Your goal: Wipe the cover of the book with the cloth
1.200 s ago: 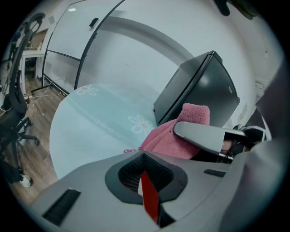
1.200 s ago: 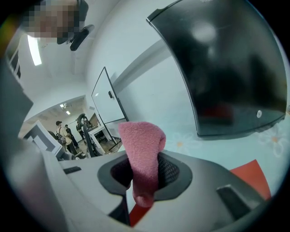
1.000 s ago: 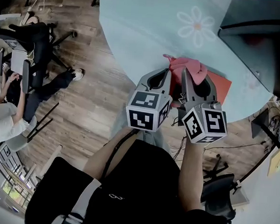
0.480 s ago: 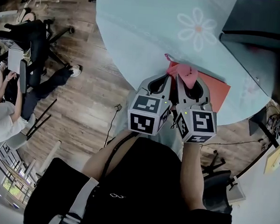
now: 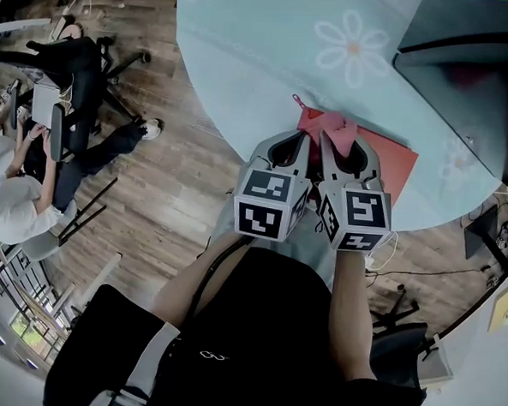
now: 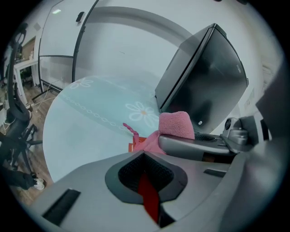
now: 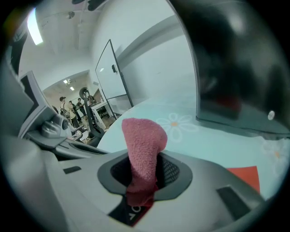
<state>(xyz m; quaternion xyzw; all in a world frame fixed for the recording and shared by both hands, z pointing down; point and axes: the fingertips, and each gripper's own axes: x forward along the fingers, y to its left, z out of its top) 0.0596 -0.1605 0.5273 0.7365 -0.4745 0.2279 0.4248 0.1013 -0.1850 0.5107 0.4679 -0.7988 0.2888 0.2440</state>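
A red book [image 5: 394, 163] lies near the front edge of a pale blue round table [image 5: 263, 61]. My right gripper [image 5: 329, 141] is shut on a pink cloth [image 5: 342, 130], which bunches over the book's left part. In the right gripper view the cloth [image 7: 142, 145] stands up out of the jaws, and a corner of the book [image 7: 244, 176] shows lower right. My left gripper [image 5: 302, 138] is shut close beside the right one, its tips at the book's near-left corner. Its own view shows only a thin red strip in the slit, with the cloth [image 6: 176, 124] ahead.
A large dark box [image 5: 469, 48] stands on the table behind the book and looms to the right in the left gripper view [image 6: 204, 77]. White flower prints [image 5: 354, 45] mark the tablecloth. A seated person [image 5: 14, 200] and office chairs [image 5: 82, 67] are on the wooden floor at left.
My right gripper has slid left and nearer with the cloth, across the book, until it is tight beside the left gripper. The left gripper has barely moved.
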